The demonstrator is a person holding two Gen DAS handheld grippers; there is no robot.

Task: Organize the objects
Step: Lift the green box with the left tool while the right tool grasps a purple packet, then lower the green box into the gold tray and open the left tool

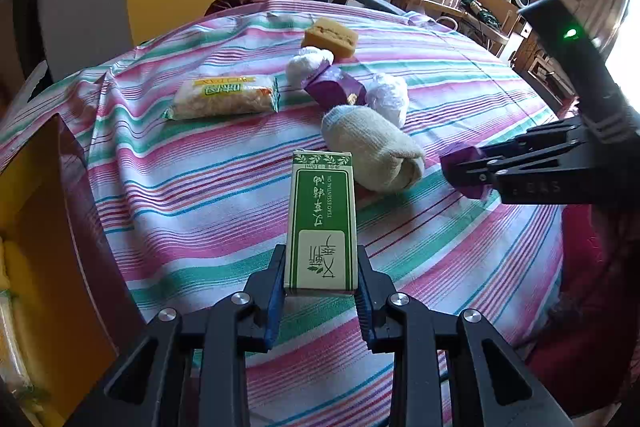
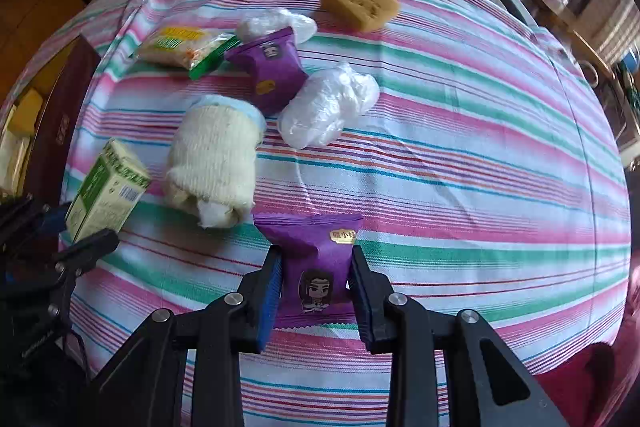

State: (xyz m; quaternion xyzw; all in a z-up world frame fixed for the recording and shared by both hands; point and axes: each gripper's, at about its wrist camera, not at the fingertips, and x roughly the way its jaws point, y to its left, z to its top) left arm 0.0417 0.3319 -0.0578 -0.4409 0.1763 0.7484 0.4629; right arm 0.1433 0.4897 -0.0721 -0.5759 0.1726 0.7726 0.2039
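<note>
At near left, beside the table (image 1: 192, 195), lies the yellow-lined box (image 1: 36, 227). Your left hand-held gripper (image 1: 320, 275), clamped on the green carton (image 1: 322, 223) lying lengthwise, is nearer it. Your right hand-held gripper (image 2: 314, 283) pinches a purple snack packet (image 2: 314, 263).

A box (image 1: 322, 223) is held in the left gripper (image 1: 320, 279) above the table (image 1: 460, 75), a packet (image 2: 314, 263) in the right gripper (image 2: 312, 283). Just beyond them a sock (image 2: 214, 155) is laid. Behind it a second packet (image 2: 270, 69) is set between two bags (image 2: 326, 103) (image 2: 276, 23), with noodles (image 2: 180, 45) to the left and a sponge (image 2: 358, 1) farthest back.
</note>
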